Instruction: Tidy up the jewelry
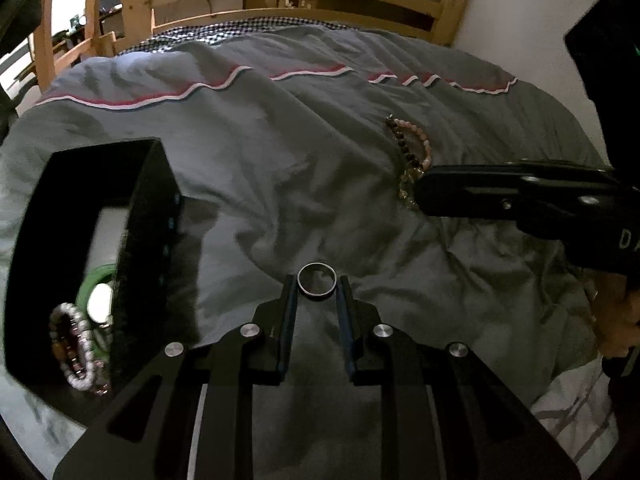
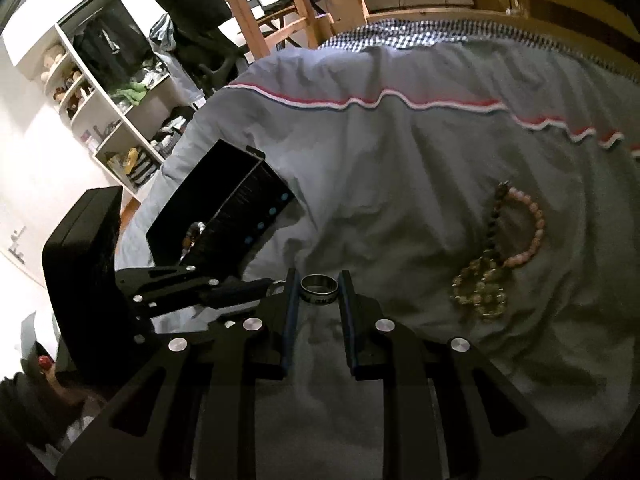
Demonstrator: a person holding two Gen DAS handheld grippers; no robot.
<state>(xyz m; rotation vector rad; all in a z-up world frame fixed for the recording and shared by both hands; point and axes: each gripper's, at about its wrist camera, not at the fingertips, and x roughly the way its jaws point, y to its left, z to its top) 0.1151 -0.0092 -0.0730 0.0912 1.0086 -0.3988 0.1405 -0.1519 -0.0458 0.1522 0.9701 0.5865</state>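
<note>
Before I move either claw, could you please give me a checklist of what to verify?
1. Left claw shut on thin ring: ok.
2. Right claw shut on wide ring: ok.
3. Black box open: ok.
4. Free floor in the box beside boxed bracelets: ok.
5. Loose bracelets off the duvet: not ok, they lie on it.
6. Rings lifted clear of the duvet: cannot tell.

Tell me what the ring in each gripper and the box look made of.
Left gripper ring: thin, bright, probably polished metal, silvery glint on its rim. Right gripper ring: wider band, likely dark metal, shiny edges; markings unreadable. Box: matte black, finely ribbed walls; perhaps plastic or card, hard to tell.
</note>
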